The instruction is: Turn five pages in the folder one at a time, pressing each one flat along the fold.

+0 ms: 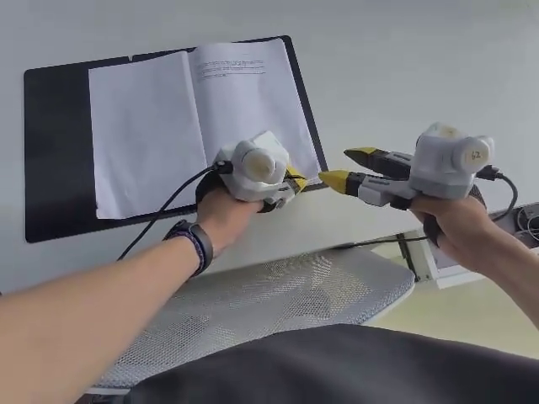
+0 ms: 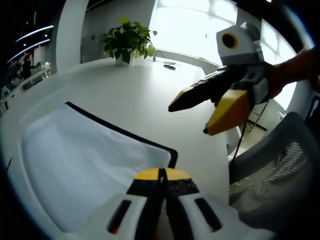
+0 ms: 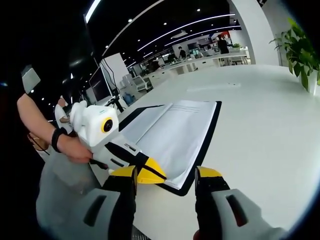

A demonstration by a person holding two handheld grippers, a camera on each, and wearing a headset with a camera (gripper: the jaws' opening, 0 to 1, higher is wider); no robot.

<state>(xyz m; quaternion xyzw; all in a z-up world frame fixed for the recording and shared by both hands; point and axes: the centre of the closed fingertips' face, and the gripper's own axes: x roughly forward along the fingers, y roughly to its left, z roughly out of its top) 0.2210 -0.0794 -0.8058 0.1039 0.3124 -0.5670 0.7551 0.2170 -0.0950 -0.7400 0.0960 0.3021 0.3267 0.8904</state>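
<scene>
My left gripper (image 2: 160, 174), jaws pressed together, sits at the near right corner of the open folder (image 1: 152, 126) on the white table (image 1: 379, 50). I cannot tell whether a page is caught between them. My right gripper (image 1: 349, 167) hovers just beside the folder, jaws spread, empty.

folder (image 1: 55, 151) black | pages (image 1: 152, 126) white | left gripper (image 2: 161, 175) white, yellow tips

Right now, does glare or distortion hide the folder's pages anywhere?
Head view: even light, folder clear, print too small to read. Left gripper view: windows blown out behind right gripper, fisheye curves pages. Right gripper view: dim background, pages clear.
</scene>
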